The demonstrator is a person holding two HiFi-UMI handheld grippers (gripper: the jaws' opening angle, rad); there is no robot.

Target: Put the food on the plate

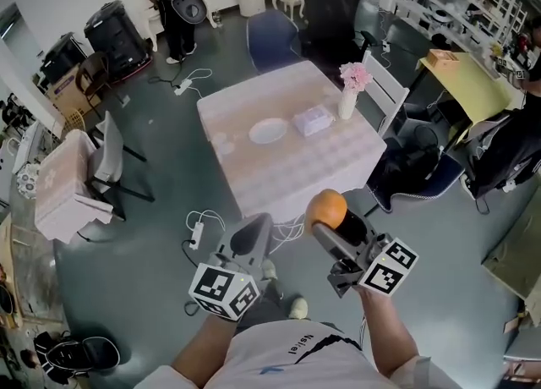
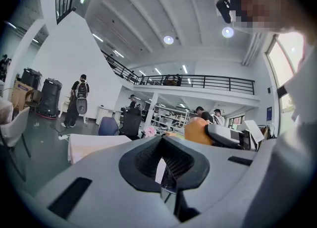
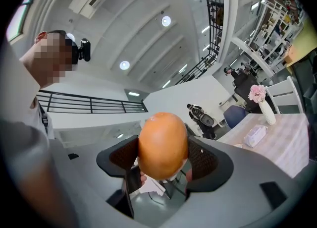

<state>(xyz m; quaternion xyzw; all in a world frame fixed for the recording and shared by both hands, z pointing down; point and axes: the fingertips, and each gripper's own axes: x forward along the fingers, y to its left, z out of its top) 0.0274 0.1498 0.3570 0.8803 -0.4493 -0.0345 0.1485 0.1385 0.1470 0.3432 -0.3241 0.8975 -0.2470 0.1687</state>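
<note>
White table (image 1: pixel 296 167) carries plate (image 1: pixel 268 131), tissue pack (image 1: pixel 313 119), flower vase (image 1: pixel 347 101).

Underside of orange (image 1: pixel 326 208) hidden between right gripper (image 1: pixel 328 215) fingers (image 1: pixel 353 226), forearms (image 1: pixel 382 332) cut off by head view's bottom edge

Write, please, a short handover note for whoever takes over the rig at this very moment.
Right gripper: shut on the orange, held in the air short of the table.
Left gripper: shut, nothing in it, beside the right one.
Plate: empty, on the table, left of the tissue pack and the flower vase.
Done: orange is in the grip.
Left: carry it to the plate, set it down, release.
</note>
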